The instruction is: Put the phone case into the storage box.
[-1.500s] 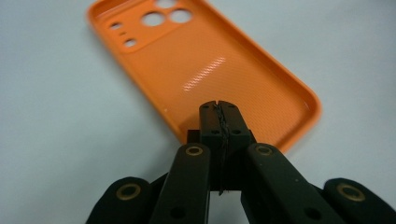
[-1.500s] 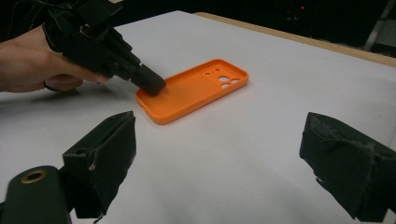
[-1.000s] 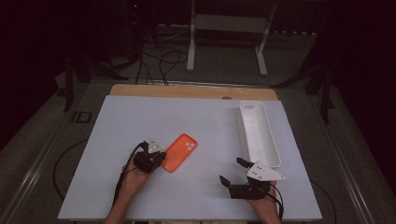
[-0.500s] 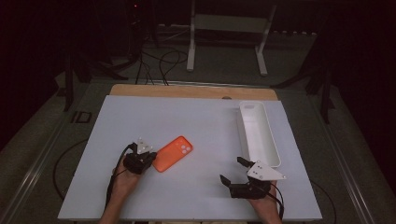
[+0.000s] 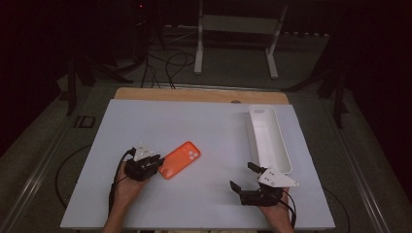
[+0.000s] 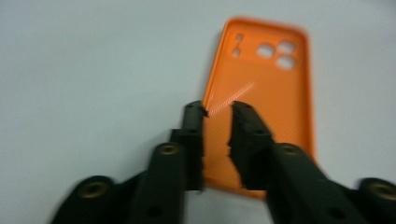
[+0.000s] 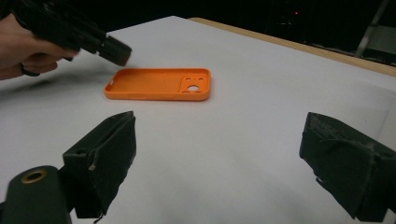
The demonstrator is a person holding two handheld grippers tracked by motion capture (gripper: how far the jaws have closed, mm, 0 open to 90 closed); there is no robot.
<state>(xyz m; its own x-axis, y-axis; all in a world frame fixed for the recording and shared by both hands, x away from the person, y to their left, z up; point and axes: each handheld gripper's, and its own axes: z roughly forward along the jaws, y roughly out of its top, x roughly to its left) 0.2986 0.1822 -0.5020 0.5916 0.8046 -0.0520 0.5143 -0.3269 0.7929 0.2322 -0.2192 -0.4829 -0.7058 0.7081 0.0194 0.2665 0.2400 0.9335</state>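
Note:
An orange phone case [image 5: 180, 159] lies flat on the white table [image 5: 218, 121], left of the middle, with its camera cut-outs at the far right end. My left gripper [image 5: 157, 163] hovers at the case's near left end. In the left gripper view its jaws [image 6: 218, 109] stand close together with a narrow gap, over the case [image 6: 266, 88] near its edge and holding nothing. My right gripper [image 5: 242, 175] rests near the front right of the table with its jaws wide open and nothing between them [image 7: 217, 140]. The right gripper view also has the case [image 7: 159, 85] and the left gripper [image 7: 114, 49].
A long white tray [image 5: 267, 136] with nothing in it lies lengthwise at the right side of the table, just beyond my right gripper. A wooden strip [image 5: 194, 94] runs along the table's far edge. Metal stand legs [image 5: 235, 43] and cables are on the floor behind.
My left gripper has drawn back to the left, towards the case's near end. The case has shifted slightly left and turned a little. The right gripper has stayed put.

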